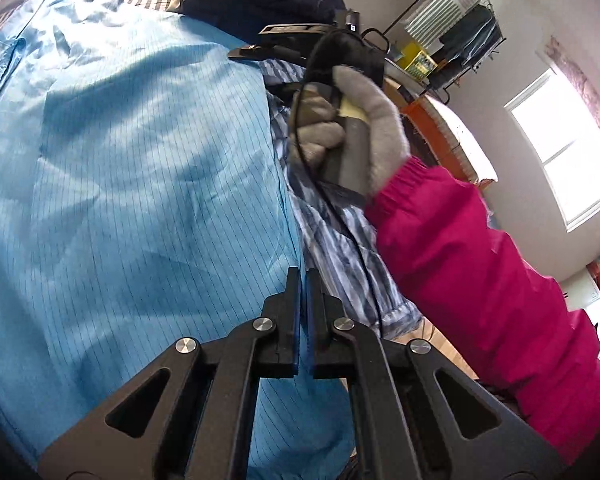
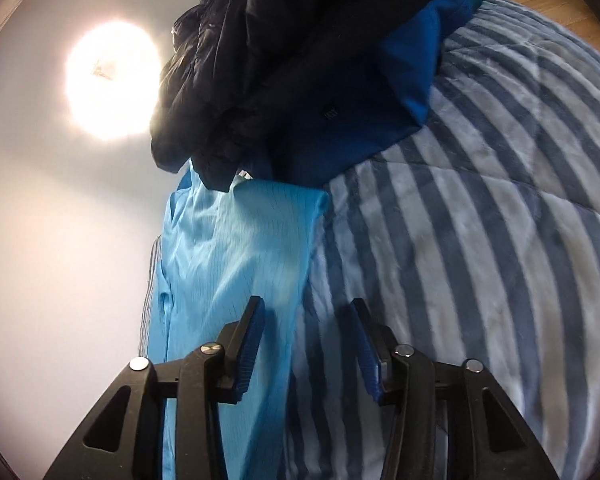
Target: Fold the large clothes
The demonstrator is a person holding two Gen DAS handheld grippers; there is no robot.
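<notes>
A large light blue garment with thin dark pinstripes lies spread over a blue-and-white striped blanket. My left gripper is shut at the garment's right edge, and that edge runs straight into its closed fingertips. In the right wrist view the same garment appears as a narrow strip along the blanket. My right gripper hovers open over the garment's edge, one finger above the cloth and the other above the blanket, with nothing pinched. A grey-gloved hand with a pink sleeve holds it.
A dark navy jacket and a deep blue garment are piled at the far end of the light blue one. A clothes rack, an orange-sided piece of furniture and a window stand beyond the bed. A white wall lies to the left.
</notes>
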